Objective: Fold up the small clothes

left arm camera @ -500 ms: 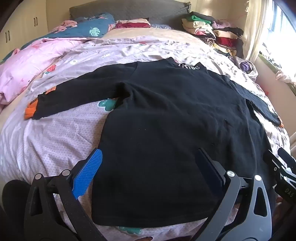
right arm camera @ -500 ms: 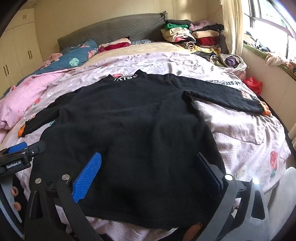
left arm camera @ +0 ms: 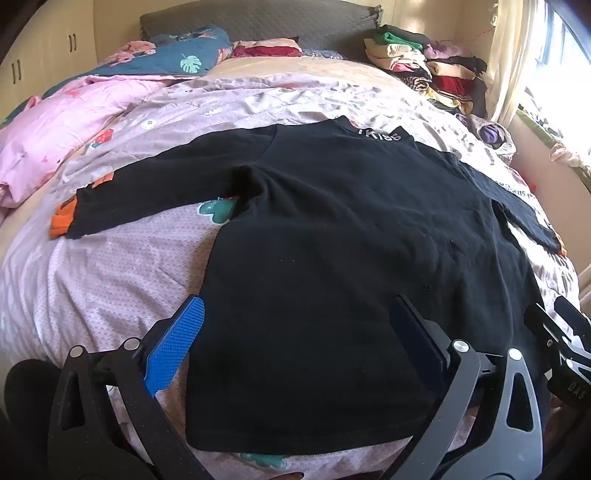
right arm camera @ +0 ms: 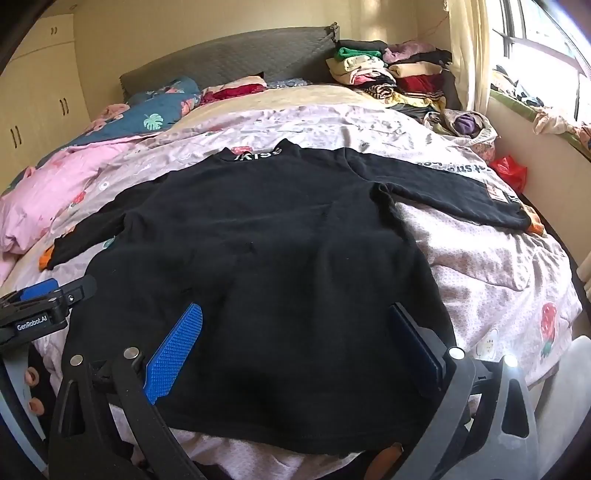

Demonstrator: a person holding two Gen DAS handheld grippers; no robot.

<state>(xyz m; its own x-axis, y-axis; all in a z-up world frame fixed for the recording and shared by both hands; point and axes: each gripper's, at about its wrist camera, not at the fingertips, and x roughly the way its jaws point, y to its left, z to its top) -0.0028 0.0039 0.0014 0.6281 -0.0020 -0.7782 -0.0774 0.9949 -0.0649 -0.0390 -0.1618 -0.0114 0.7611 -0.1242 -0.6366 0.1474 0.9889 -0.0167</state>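
A black long-sleeved top (left arm camera: 351, 236) lies spread flat on a bed (left arm camera: 92, 280) covered with a pale pink printed quilt, its collar, marked with white lettering, pointing toward the dark grey headboard (left arm camera: 258, 18) and its hem toward the near edge of the bed. Both sleeves stretch out sideways, each ending in an orange cuff; in the right wrist view the right sleeve (right arm camera: 443, 192) carries printed lettering and a small patch near the cuff. The left gripper (left arm camera: 295, 343) hangs low over the near left part of the top with its two blue-padded fingers spread wide apart, holding nothing; one pad (left arm camera: 173, 350) sits over the quilt just beside the top's left edge, the other over the black fabric. The right gripper (right arm camera: 295, 343) hangs over the near right part of the top, its fingers likewise spread wide and empty, both pads above the black cloth. Each gripper shows at the edge of the other's view. At the head of the bed lie a pink blanket (left arm camera: 55, 125) and a dark blue leaf-print blanket (left arm camera: 177, 55). A pile of folded clothes (right arm camera: 391, 74) is stacked in the far right corner beside a curtained window (right arm camera: 535, 48).
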